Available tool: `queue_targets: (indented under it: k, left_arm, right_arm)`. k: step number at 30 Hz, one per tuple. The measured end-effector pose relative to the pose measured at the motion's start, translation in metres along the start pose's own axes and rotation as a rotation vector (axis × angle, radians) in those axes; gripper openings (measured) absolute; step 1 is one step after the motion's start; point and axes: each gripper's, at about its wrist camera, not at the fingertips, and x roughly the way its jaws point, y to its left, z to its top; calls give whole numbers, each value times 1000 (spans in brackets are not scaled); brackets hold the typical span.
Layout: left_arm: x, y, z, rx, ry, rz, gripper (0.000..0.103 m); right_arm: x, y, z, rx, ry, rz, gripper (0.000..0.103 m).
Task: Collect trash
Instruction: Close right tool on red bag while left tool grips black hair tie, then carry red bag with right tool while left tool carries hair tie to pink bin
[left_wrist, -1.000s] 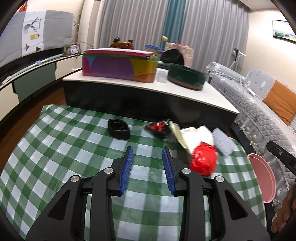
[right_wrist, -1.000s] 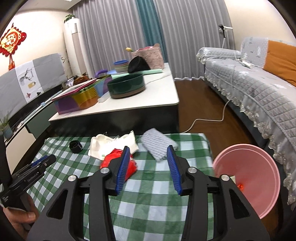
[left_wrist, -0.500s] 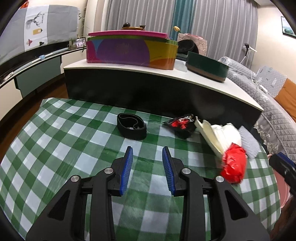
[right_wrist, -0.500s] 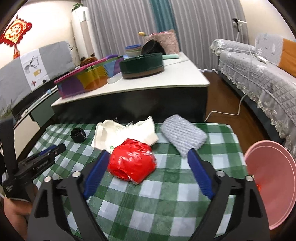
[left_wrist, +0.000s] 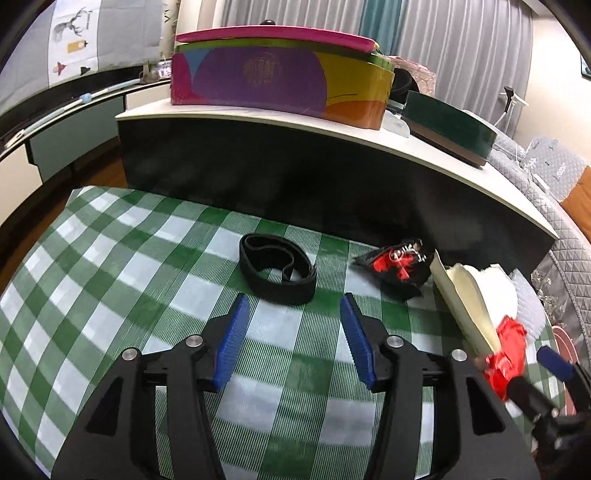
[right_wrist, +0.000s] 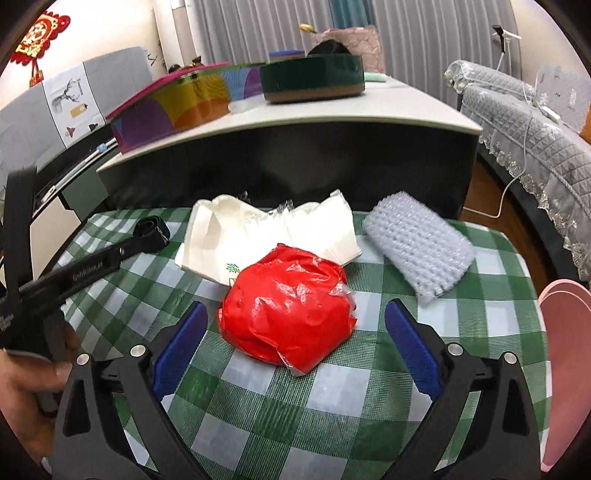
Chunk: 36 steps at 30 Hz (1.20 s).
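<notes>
**Red bag lined up between our right tongs**

Our right tongs (right_wrist: 293, 334) have just been opening and stand wide, straddling the crumpled red bag (right_wrist: 290, 310) near the tablecloth's (right_wrist: 498, 321) far edge, pads not touching. Our left tongs (left_wrist: 293, 334), also just opened and empty, face the black band (left_wrist: 277, 271). The pink bin (right_wrist: 565, 369) off the right edge is cut off.

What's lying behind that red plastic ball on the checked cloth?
Behind the red plastic ball lies a crumpled white paper bag with green print, touching it. To the right sits a bubble-wrap roll. The part of the bag behind the ball is hidden.
</notes>
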Motion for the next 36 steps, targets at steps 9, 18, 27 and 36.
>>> queue_targets:
  k: [9, 18, 27, 36]
  left_arm:
    - [26, 1, 15, -25, 63, 37, 56]
    - [34, 2, 15, -41, 95, 45, 21]
    - [7, -7, 4, -33, 83, 28, 18]
    - [-45, -22, -4, 6, 32, -10, 18]
  right_arm:
    - [11, 0, 2, 3, 45, -5, 94]
    - [8, -3, 0, 19, 54, 8, 76]
    - [-27, -6, 7, 29, -6, 9, 76]
    - [-81, -14, 6, 28, -76, -14, 76]
